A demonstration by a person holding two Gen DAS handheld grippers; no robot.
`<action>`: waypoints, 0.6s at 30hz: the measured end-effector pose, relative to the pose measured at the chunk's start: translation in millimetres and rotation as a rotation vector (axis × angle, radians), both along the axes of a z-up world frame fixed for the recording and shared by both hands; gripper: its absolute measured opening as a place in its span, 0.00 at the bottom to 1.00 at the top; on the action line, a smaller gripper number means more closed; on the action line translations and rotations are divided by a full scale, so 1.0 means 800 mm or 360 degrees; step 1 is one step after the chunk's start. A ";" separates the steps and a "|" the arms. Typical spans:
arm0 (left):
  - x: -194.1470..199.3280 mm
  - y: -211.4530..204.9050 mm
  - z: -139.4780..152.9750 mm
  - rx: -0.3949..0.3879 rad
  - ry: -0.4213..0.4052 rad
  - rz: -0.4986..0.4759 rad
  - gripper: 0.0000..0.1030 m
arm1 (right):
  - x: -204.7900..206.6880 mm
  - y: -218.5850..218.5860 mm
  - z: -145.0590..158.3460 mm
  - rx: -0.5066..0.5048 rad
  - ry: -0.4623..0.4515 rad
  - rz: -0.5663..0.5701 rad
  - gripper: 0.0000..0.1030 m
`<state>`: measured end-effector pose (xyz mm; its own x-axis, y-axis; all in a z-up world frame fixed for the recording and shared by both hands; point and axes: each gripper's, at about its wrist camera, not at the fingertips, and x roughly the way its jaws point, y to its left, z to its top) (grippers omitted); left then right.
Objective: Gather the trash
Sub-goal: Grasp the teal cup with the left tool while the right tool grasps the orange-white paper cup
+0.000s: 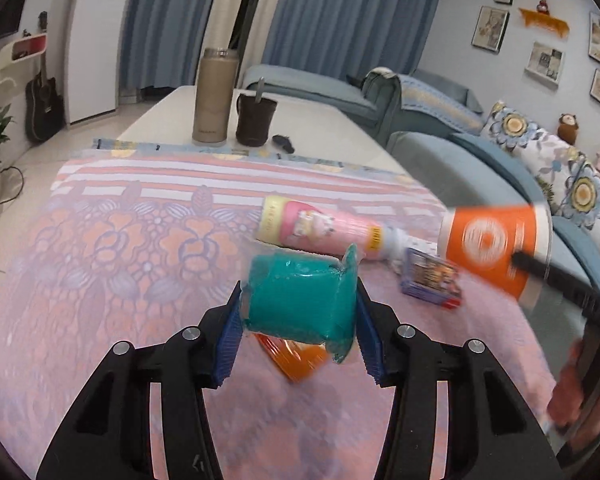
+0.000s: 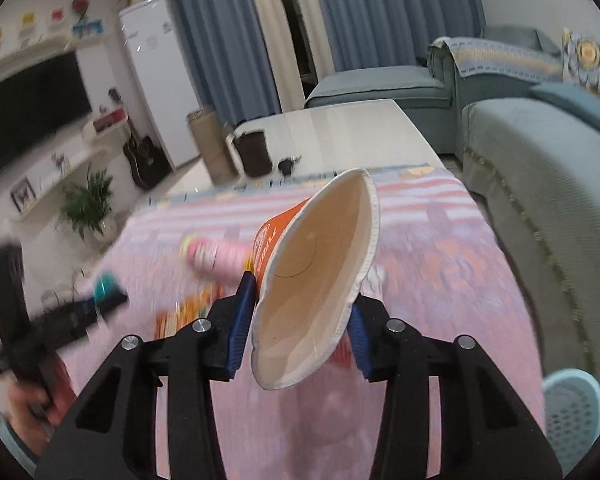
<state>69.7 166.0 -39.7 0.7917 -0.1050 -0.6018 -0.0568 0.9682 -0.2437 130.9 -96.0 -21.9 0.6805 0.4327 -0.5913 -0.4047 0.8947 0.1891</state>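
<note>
Left to right across the table: the left gripper (image 1: 300, 316) is clamping a teal pack (image 1: 300, 300), its blue pads pressing both sides, and is holding it clear of the pink cloth (image 1: 120, 260). Beneath it an orange wrapper (image 1: 296, 360) is lying on the cloth. Farther right, a pink bottle (image 1: 320, 226) and a small printed packet (image 1: 430, 278) are lying just beside each other, not yet collected. At far right, the right gripper (image 2: 300, 320) is squeezing an orange paper cup (image 2: 316, 280), flattening its mouth to an oval. The step in hand appears to be carrying both picks away. The next move probably calls for swinging toward the pale blue basket (image 2: 576, 408) at the table's near right corner and releasing above it. The basket is showing only partly, cut by the frame edge; motion blur is smearing labels and the far items beyond reading.
</note>
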 end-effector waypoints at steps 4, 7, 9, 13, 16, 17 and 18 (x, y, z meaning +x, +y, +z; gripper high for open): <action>-0.036 -0.021 0.006 -0.0048 -0.0029 0.0003 0.47 | -0.073 -0.005 -0.015 -0.0200 -0.0096 -0.0012 0.41; -0.058 -0.036 0.007 -0.0028 -0.0028 -0.0020 0.47 | -0.106 -0.009 -0.032 -0.0332 -0.0126 -0.0006 0.42; -0.067 -0.045 0.006 -0.0051 -0.0022 -0.0028 0.47 | -0.116 -0.010 -0.039 -0.0380 -0.0133 -0.0020 0.43; -0.077 -0.066 0.002 -0.0021 -0.0007 -0.0063 0.47 | -0.127 -0.019 -0.056 -0.0381 -0.0077 -0.0042 0.44; -0.079 -0.075 -0.001 -0.0012 0.0006 -0.0084 0.47 | -0.134 -0.019 -0.064 -0.0364 -0.0059 -0.0058 0.47; -0.079 -0.075 -0.002 -0.0010 0.0009 -0.0088 0.47 | -0.134 -0.020 -0.067 -0.0367 -0.0058 -0.0061 0.48; -0.080 -0.077 -0.003 -0.0009 0.0011 -0.0093 0.47 | -0.138 -0.018 -0.069 -0.0373 -0.0059 -0.0065 0.48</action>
